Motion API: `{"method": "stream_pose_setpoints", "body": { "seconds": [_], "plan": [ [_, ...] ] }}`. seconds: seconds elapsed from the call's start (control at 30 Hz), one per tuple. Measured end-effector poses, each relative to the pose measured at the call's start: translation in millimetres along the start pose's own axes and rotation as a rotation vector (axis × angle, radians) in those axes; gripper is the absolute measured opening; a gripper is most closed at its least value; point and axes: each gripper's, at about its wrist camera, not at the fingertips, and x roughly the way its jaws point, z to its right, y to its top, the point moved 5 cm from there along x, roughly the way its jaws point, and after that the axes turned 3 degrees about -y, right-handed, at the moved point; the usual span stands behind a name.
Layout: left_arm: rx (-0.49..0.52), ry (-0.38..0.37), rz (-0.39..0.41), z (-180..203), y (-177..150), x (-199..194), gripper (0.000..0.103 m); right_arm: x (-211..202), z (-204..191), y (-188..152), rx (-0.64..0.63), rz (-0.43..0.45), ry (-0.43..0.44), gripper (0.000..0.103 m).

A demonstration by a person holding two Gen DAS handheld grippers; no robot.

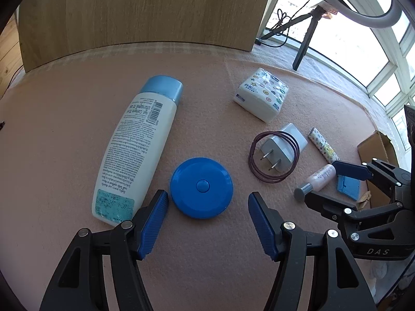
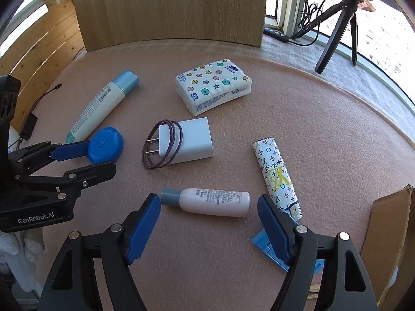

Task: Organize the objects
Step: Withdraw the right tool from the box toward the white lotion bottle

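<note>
My left gripper (image 1: 207, 199) is open, its blue pads either side of a round blue disc (image 1: 201, 188) lying flat on the pink mat; it also shows in the right wrist view (image 2: 105, 145). My right gripper (image 2: 208, 203) is open around a small pink bottle with a grey cap (image 2: 207, 202), which lies on its side; it also shows in the left wrist view (image 1: 317, 178). A large white bottle with a light blue cap (image 1: 135, 150) lies left of the disc.
A tissue pack (image 2: 212, 88), a white charger (image 2: 189, 141) with a purple hair-tie loop (image 2: 162, 145), a patterned tube (image 2: 277, 176) and a small blue piece (image 2: 264, 241) lie on the mat (image 2: 324, 129). A cardboard box (image 2: 389, 233) is at right. A wooden panel (image 2: 168, 7) and tripod (image 2: 334, 26) stand behind.
</note>
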Motion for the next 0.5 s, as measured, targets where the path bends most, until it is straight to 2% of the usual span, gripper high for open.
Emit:
{"method": "stream_pose_setpoints", "body": {
  "seconds": [0.33,0.5],
  "plan": [
    [0.018,0.047,0.023,2,11,9,0.067,17,0,4,-0.021,-0.011,-0.041,0.074],
    [0.041,0.069,0.026,3,13,12,0.067,17,-1,6,-0.025,0.005,-0.023,0.074]
  ]
}}
